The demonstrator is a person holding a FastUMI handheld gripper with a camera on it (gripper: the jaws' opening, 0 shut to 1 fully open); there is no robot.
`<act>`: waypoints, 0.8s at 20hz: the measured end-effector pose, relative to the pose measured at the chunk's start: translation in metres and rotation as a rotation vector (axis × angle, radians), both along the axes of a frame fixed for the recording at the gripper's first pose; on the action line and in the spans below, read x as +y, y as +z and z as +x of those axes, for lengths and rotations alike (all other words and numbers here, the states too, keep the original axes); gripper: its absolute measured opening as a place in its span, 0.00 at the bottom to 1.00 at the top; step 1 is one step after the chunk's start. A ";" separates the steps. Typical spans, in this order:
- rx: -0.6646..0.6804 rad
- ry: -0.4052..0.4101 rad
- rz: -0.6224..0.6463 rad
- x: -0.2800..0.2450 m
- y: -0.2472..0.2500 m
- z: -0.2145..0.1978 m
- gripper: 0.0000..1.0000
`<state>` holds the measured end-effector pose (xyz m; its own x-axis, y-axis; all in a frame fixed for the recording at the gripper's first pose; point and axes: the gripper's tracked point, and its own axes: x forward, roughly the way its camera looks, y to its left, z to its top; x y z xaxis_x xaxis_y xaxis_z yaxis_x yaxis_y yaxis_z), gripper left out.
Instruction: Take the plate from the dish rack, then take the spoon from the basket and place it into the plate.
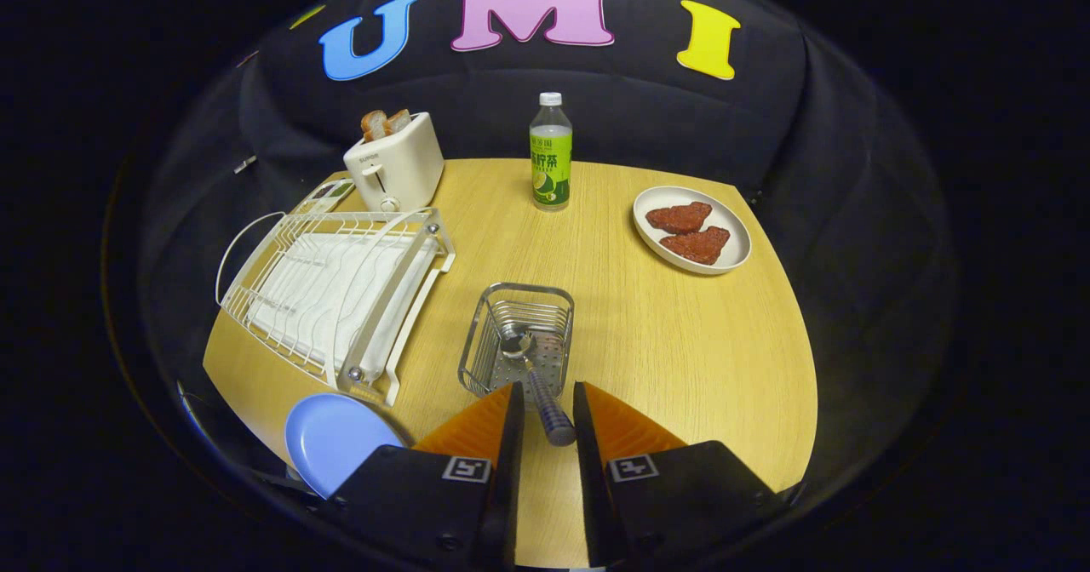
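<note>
Gripper view: the tongs (548, 402) sit just short of the wire basket (516, 340), their fingers spread a little, flanking the spoon (535, 378) handle without clearly pressing it. The spoon's bowl rests inside the basket, its handle sticking out toward the tongs. The blue plate (334, 440) lies on the worktop (664, 342) left of the fingers, beside the white rack (336, 291).
</note>
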<state>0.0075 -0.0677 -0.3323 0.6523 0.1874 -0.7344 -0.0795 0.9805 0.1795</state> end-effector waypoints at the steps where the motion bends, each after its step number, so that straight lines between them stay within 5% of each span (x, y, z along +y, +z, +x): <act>1: 0.005 0.000 0.012 0.001 -0.003 0.000 0.30; 6: 0.024 -0.009 0.107 0.009 0.002 -0.004 0.16; 16: -0.041 -0.054 0.084 -0.005 0.033 -0.006 0.12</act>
